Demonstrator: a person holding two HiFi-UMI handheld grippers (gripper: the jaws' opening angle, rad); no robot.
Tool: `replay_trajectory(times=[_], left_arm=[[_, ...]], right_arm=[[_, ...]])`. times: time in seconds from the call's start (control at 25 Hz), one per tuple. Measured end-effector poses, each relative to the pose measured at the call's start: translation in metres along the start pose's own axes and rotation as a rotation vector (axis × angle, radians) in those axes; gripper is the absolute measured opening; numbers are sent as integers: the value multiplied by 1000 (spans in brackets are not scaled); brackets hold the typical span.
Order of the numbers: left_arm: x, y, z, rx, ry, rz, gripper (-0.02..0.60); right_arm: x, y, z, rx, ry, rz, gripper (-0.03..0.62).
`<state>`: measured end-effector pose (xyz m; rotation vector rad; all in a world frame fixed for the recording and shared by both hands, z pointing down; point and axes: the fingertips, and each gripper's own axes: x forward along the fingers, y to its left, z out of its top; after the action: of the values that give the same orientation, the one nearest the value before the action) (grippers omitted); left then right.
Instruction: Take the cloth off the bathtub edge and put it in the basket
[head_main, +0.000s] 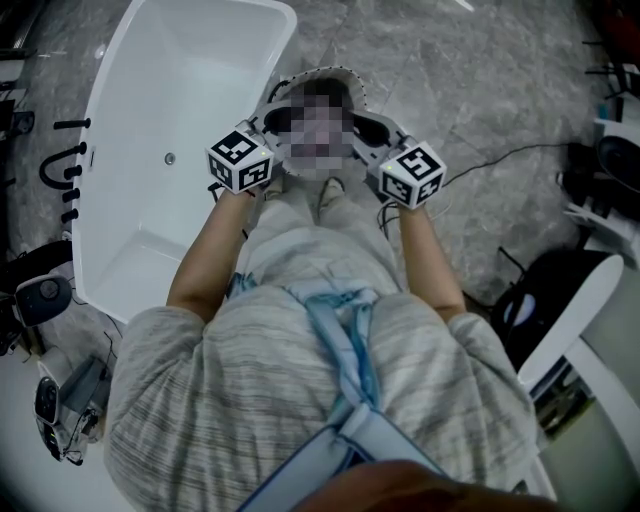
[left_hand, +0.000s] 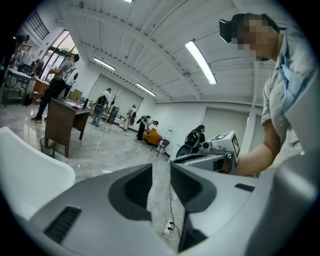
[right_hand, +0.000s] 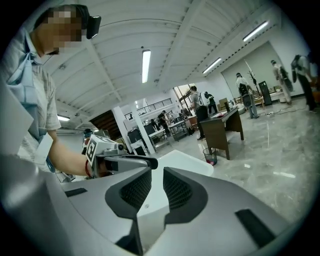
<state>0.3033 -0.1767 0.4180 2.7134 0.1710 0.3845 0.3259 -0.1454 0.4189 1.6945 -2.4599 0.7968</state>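
- Floor (head_main: 480, 80): grey marbled stone in a large hall with a white ribbed ceiling. The left gripper view shows three strip lights.
- Bathtub (head_main: 200, 70): one, white and free-standing, in the upper left of the head view. Black tap fittings (head_main: 65, 170) stand along its left edge.
- Basket (head_main: 335, 72): one, on the floor just off the bathtub's right corner. Only part of its pale rim shows, and its inside is hidden.
- Cloth: cannot be made out in any view, and it is between neither pair of jaws.
- Left gripper (left_hand: 161, 175): one, held up and near level. Its jaws are released with a narrow gap, and through the gap show floor and a power strip (left_hand: 170, 229).
- Right gripper (right_hand: 157, 182): one, beside the left. Its jaws are released and narrowly parted, with the white tub showing through them.
- Desk (right_hand: 227, 125): one, brown, well apart from the tub, with one waste bin (right_hand: 210, 156) at its corner.
- People: at least five in the far hall.
- Cable (head_main: 500, 155): one, black, trailing across the floor on the right.
- Open room: a broad stretch of floor lies right of the bathtub. Dark gear (head_main: 40, 300) crowds its lower left corner.
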Motion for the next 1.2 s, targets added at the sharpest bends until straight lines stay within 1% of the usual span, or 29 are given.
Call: replay_trajectory(times=[0.04, 0.16, 0.28, 0.32, 0.36, 0.44, 0.48, 0.6, 0.8, 1.2], left_arm=[[-2, -2, 2, -1, -12, -2, 115], [-9, -7, 6, 10, -29, -4, 114], [-9, -10, 5, 27, -27, -10, 111], [-9, -11, 5, 31, -28, -11, 77], [-9, -12, 5, 34, -29, -11, 63], [-8, -12, 5, 38, -30, -10, 14], [-7, -12, 5, 38, -30, -11, 5], [-4, -13, 5, 37, -28, -12, 5], [-4, -12, 4, 27, -29, -5, 5], [-5, -11, -1, 6, -20, -1, 5]], right_arm=[[-2, 1, 1, -3, -5, -1, 75], [-7, 5, 1, -19, -13, -13, 14], [-12, 5, 1, -22, -19, -22, 6], [-14, 4, 1, -20, -20, -23, 6], [-15, 4, 0, -20, -21, -24, 6], [-16, 4, 0, -18, -21, -23, 5], [-16, 4, 0, -19, -21, -24, 6], [-19, 1, 1, -20, -19, -28, 5], [-20, 2, -1, -54, -16, -26, 5], [-21, 1, -5, -55, -10, -28, 5]])
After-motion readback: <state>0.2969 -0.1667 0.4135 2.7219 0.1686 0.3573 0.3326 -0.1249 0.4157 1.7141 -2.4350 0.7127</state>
